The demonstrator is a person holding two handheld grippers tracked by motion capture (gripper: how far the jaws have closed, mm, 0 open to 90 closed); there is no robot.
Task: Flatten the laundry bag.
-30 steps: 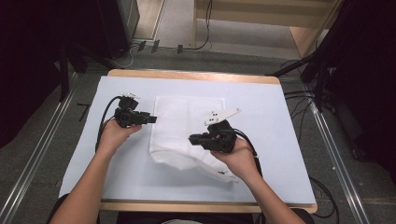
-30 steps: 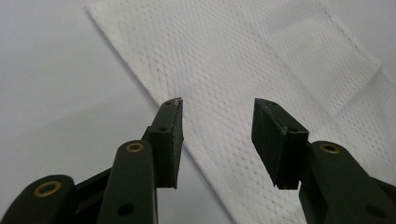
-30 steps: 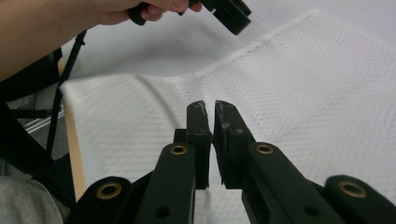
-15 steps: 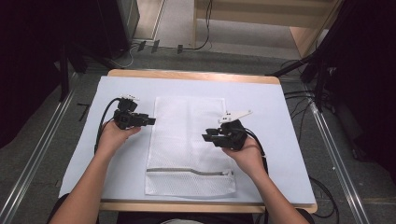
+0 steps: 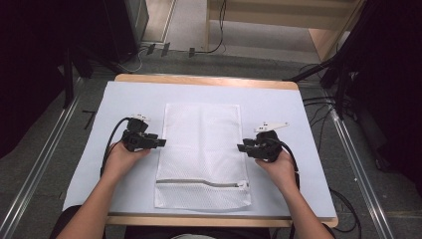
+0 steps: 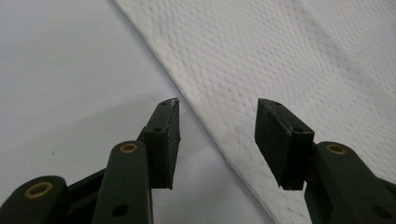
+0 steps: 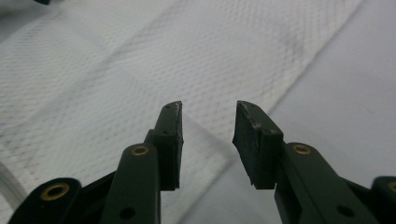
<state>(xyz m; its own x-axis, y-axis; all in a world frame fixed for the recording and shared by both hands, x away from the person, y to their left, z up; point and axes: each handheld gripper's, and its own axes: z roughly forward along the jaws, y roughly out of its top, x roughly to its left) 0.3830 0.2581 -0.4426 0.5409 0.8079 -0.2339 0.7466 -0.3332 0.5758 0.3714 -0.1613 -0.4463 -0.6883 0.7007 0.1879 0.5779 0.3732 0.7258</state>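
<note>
Mesh bag (image 5: pixel 201 154) lies flat, long axis running away from the person, zipper (image 5: pixel 199 183) at near end. Left gripper (image 5: pixel 160 143) spread, empty; right gripper (image 5: pixel 241 148) has just been opening, empty.

L claw (image 5: pixel 163 143) gaping, R claw (image 5: pixel 240 148) just been opening, both empty

overhead view and two close claw cameras share the mesh bag (image 5: pixel 201 154).

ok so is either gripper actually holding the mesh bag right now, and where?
Nothing is held. The left gripper and right gripper are both open at the long side edges of the white mesh laundry bag; the right gripper's jaws have just been opening, nothing pinched.
</note>
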